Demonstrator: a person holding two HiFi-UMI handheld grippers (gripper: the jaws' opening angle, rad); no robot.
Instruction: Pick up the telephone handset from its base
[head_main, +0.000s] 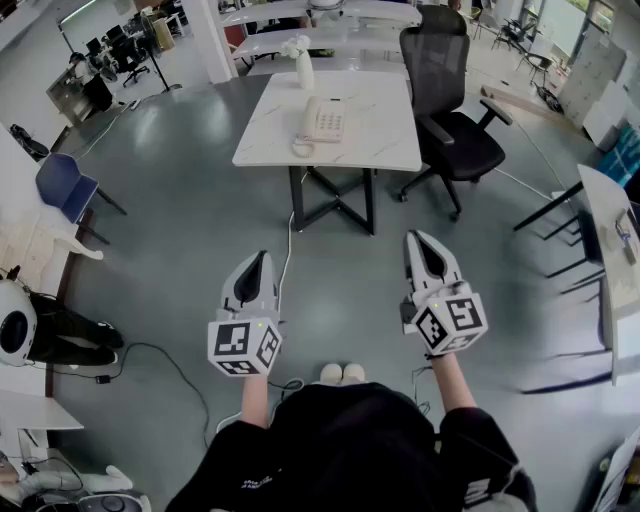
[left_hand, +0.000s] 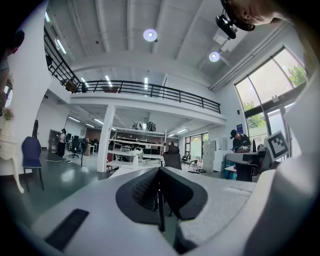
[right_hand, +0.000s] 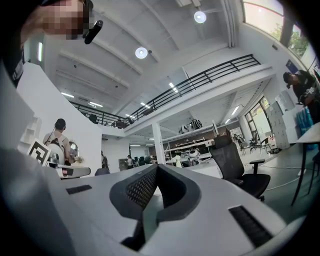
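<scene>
Jaws on both sides are closed with nothing between them. The left gripper (head_main: 260, 262) has its pads pressed flat together, which is easy to see in the left gripper view (left_hand: 160, 171). Same deal with the right gripper (head_main: 421, 242): its tips meet in the right gripper view (right_hand: 156, 168), and no object is caught in them. Both are held out level in front of the person, side by side but well apart, over the grey floor (head_main: 200, 230).

The telephone (head_main: 323, 120) is nowhere near them. It's sitting on a white marble-look table (head_main: 385, 130) further ahead, near the table's front edge. The handset (head_main: 308, 120) is lying in its cradle on the base's left side, with the curly cord (head_main: 302, 150) looping out just in front. A white vase (head_main: 303, 64) stands behind the phone on the same table, and a black office chair (head_main: 455, 120) is just to the table's right. A blue chair (head_main: 64, 186) sits off to the left. The person's white shoes (head_main: 342, 373) peek out between the two grippers.
</scene>
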